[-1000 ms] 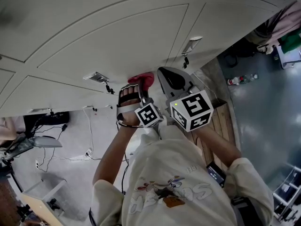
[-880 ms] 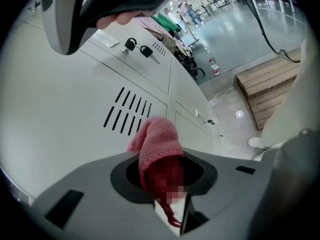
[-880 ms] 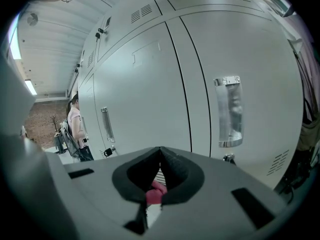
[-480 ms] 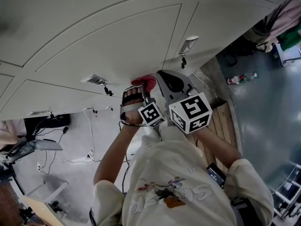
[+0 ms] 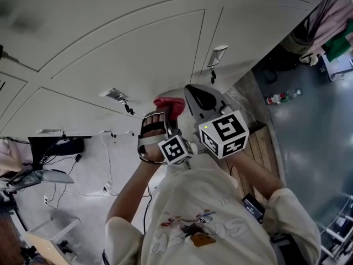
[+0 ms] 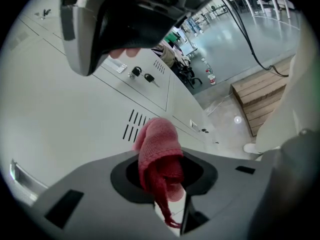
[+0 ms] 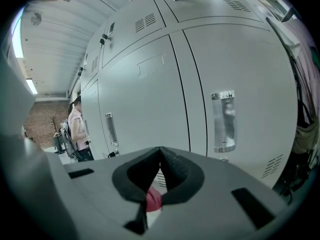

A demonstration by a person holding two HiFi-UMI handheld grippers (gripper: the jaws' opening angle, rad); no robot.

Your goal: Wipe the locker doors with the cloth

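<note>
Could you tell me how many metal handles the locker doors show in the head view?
3 grey metal handles: one up and right of the red knitted cloth, one left of it, one far left. Others may be hidden.

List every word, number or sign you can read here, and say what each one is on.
No text can be read for certain.
Shirt: printed letters beside a cartoon, upside down and too blurred to read.
Small marker cube and large marker cube: black-and-white square patterns only, no words.
Locker doors: no label or number legible.
</note>
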